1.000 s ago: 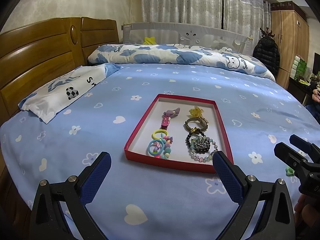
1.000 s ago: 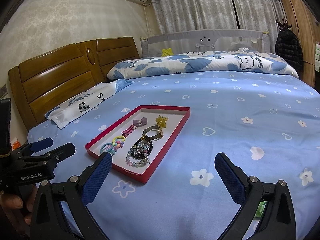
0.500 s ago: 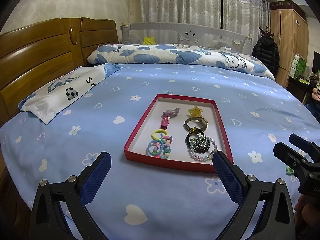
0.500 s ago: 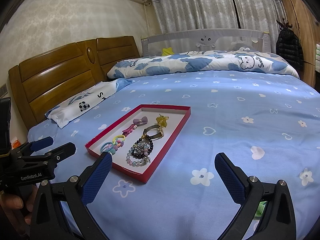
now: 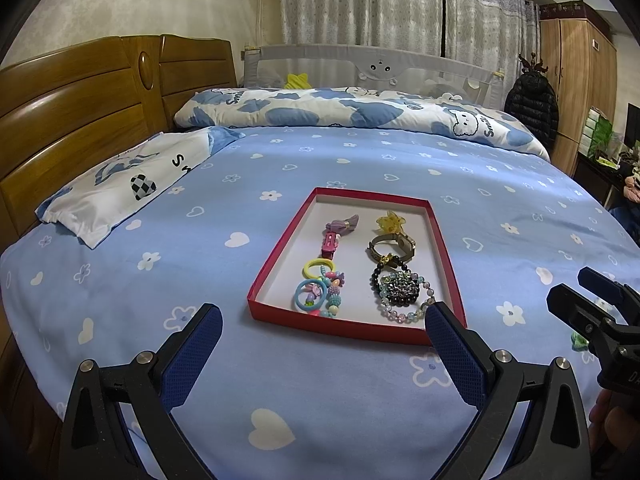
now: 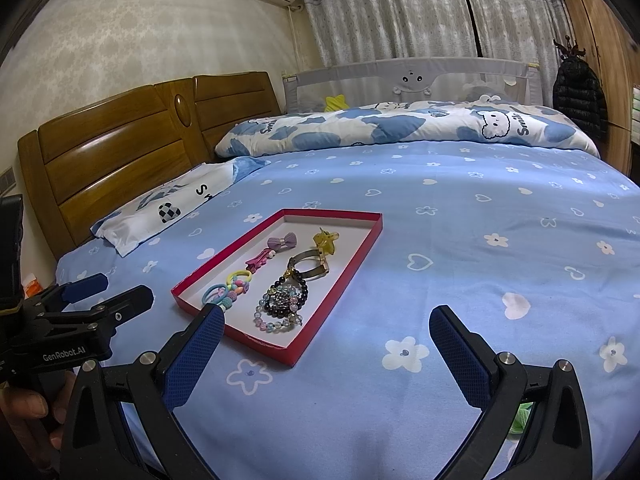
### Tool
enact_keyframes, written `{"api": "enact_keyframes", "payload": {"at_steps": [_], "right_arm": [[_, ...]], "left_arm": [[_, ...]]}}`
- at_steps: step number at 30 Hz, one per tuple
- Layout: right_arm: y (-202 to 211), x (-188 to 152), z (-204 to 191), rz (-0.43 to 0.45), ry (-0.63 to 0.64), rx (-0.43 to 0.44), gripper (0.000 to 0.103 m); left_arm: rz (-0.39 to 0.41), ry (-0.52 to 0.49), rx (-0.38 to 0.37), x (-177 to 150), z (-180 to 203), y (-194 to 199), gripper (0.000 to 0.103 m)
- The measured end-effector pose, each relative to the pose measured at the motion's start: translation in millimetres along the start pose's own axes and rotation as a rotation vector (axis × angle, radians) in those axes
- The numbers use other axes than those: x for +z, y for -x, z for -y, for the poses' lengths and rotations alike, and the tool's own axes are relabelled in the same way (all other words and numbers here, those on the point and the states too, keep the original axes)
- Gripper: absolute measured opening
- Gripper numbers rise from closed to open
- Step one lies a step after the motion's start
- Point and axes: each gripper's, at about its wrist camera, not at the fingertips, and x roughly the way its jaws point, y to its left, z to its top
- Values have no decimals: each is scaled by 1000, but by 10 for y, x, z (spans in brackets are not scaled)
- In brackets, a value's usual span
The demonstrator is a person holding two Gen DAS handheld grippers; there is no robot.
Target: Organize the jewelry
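Observation:
A red-rimmed shallow tray [image 5: 276, 256] [image 6: 340, 264] lies on the blue bed sheet. It holds a purple bow clip [image 5: 343, 225], a pink clip [image 5: 330, 243], a yellow star clip [image 5: 390, 222], a gold watch [image 5: 392, 246], coloured hair rings [image 5: 316, 290] and bead bracelets [image 5: 402, 290] [image 6: 282, 304]. My left gripper [image 5: 322, 330] is open and empty, just in front of the tray. My right gripper [image 6: 326, 332] is open and empty, to the tray's right. A small green item [image 5: 580, 340] [image 6: 522, 418] lies on the sheet by the right gripper.
A pillow [image 5: 132, 180] lies at the left by the wooden headboard [image 5: 80, 120]. A folded blue-and-white quilt [image 5: 340, 112] lies across the far side. A wardrobe [image 5: 580, 80] and a black jacket [image 5: 530, 108] stand at the right.
Both views have shifted very slightly; nothing was picked up or moved, and both grippers stay open.

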Motion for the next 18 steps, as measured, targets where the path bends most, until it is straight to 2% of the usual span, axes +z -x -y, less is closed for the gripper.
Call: {"api": "enact_keyframes", "payload": {"at_steps": [18], "right_arm": [[-1, 2, -7, -3, 0, 0, 103]], "left_arm": [[3, -7, 3, -8, -6, -19, 102]]}}
